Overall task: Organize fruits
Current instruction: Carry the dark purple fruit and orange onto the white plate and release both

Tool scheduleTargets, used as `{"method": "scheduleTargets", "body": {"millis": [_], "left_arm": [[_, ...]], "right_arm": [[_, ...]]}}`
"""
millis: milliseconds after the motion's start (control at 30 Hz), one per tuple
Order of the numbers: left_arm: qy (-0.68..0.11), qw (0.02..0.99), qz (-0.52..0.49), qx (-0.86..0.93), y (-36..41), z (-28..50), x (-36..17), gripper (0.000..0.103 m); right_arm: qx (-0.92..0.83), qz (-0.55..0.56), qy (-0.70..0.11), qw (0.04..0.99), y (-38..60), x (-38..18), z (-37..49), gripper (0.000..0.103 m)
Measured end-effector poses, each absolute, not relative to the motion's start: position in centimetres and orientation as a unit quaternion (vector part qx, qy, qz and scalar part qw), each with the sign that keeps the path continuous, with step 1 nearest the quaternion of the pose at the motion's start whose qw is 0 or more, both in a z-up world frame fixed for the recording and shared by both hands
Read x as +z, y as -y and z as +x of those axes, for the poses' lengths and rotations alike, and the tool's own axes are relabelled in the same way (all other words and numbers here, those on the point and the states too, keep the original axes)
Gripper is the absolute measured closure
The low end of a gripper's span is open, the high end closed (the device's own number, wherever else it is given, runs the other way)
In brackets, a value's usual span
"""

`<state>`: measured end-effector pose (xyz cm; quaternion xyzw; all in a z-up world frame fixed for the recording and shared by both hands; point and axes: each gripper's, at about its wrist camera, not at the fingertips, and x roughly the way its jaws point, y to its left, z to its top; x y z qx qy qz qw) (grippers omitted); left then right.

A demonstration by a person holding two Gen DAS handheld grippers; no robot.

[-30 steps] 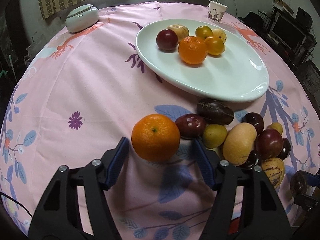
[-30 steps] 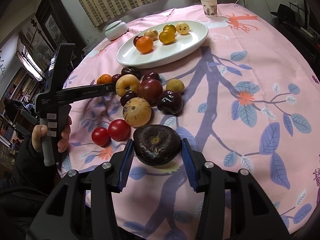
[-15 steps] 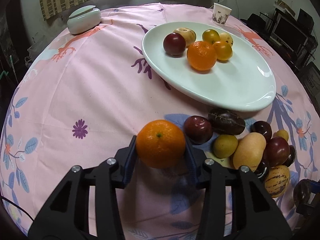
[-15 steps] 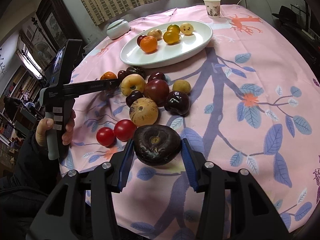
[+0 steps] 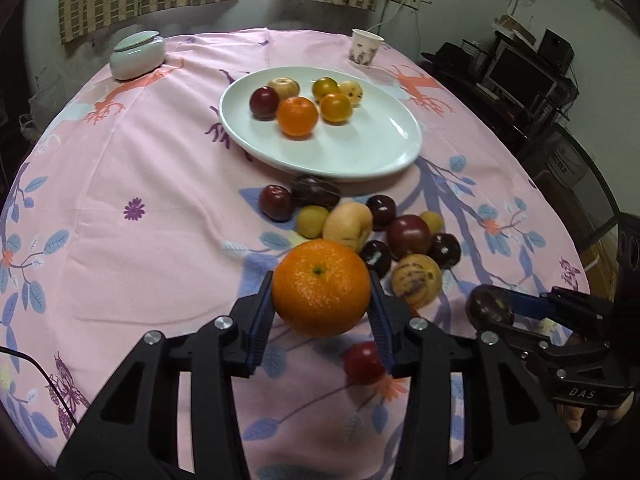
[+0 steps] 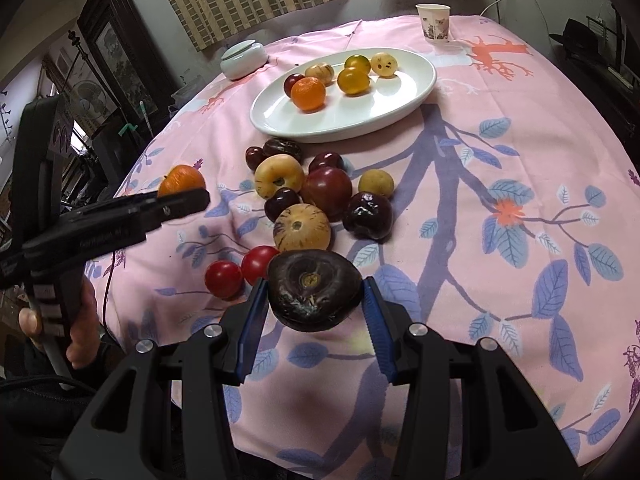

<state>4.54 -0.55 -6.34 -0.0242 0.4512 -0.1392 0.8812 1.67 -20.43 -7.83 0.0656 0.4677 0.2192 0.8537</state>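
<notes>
Left wrist view: left tool (image 5: 322, 292) clamped on orange (image 5: 321, 287), lifted, lower centre. Right tool (image 6: 314, 298) gripping dark fruit (image 6: 313, 289). Six fruits on white plate (image 5: 372, 156), upper centre; loose pile (image 5: 360, 228) mid-frame on counter (image 5: 132, 168) left to move.

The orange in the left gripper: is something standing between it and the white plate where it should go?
Yes. The orange, held in the left gripper, has the pile of loose fruit on the cloth between it and the white plate. It seems lifted, so carrying it over the pile looks possible.
</notes>
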Motion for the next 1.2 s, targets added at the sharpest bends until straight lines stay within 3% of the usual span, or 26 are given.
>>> {"method": "scheduleTargets", "body": {"millis": [767, 1200], "left_arm": [[-0.427, 0.895, 0.001, -0.128, -0.5, 7.3, -2.6, 0.058], [-0.466, 0.879, 0.009, -0.099, 0.9, 24.3, -2.1, 0.058]], "right_arm": [[0.216, 0.044, -0.442, 0.87, 20.7, -5.4, 4.7, 0.055], [0.165, -0.045, -0.412, 0.895, 18.4, -3.2, 18.5, 0.055]]}}
